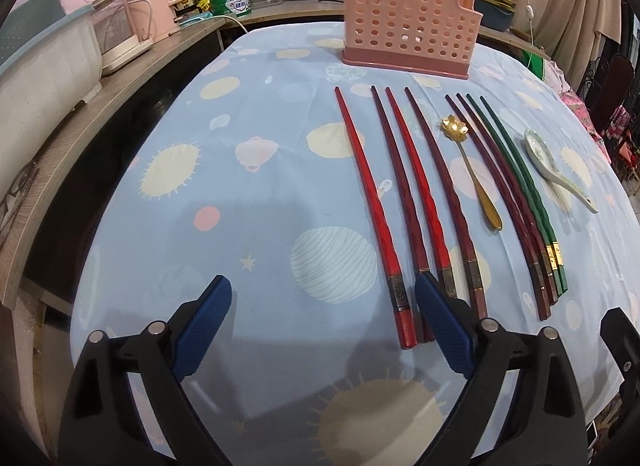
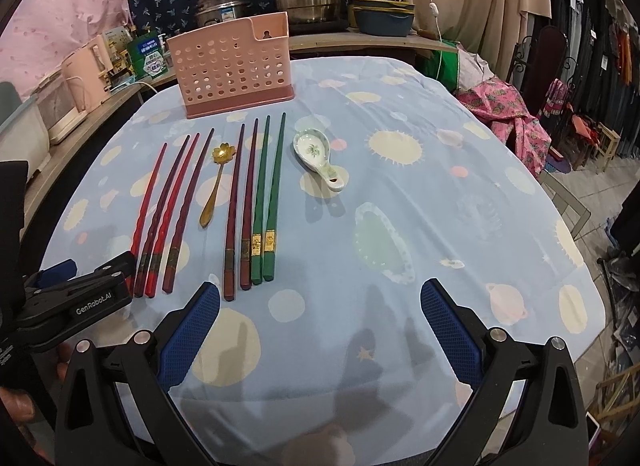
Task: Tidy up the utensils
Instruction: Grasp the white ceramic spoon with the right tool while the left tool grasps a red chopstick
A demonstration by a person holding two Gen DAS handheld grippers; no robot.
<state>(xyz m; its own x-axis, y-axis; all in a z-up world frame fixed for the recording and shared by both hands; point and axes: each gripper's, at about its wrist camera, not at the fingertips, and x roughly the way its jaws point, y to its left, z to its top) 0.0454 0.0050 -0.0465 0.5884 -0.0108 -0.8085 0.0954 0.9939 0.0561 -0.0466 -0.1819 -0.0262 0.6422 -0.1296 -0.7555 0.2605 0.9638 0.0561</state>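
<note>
Left gripper (image 1: 322, 298) sits low over the near edge of the table (image 1: 248, 225), which is draped in a pale blue cloth with suns and planets, and its blue-padded jaws gape wide. Between them lie the thick ends of the bright red chopstick (image 1: 370, 201) and its darker neighbour, but the pads press on neither; the right-hand pad stands just over the butt ends of the next sticks in the group of four red and maroon chopsticks (image 1: 416, 193), and whether it touches them I cannot tell. Nothing is held.

Right gripper (image 2: 320, 302) hovers over bare cloth, jaws spread just as wide, nothing between them (its left pad is near the butt of a maroon stick, apart from it).

The utensils lie in a row, tips toward the far side: the four red and maroon sticks, then the gold metal spoon with a flower-shaped bowl (image 2: 216, 185), then a pair of dark maroon chopsticks (image 2: 240, 205) tight against a pair of green chopsticks with gold bands (image 2: 268, 201), and last the white ceramic soup spoon with a green pattern (image 2: 316, 153). Beyond them stands the pink perforated plastic utensil holder (image 2: 236, 65), upright, with no utensil showing in it.
</note>
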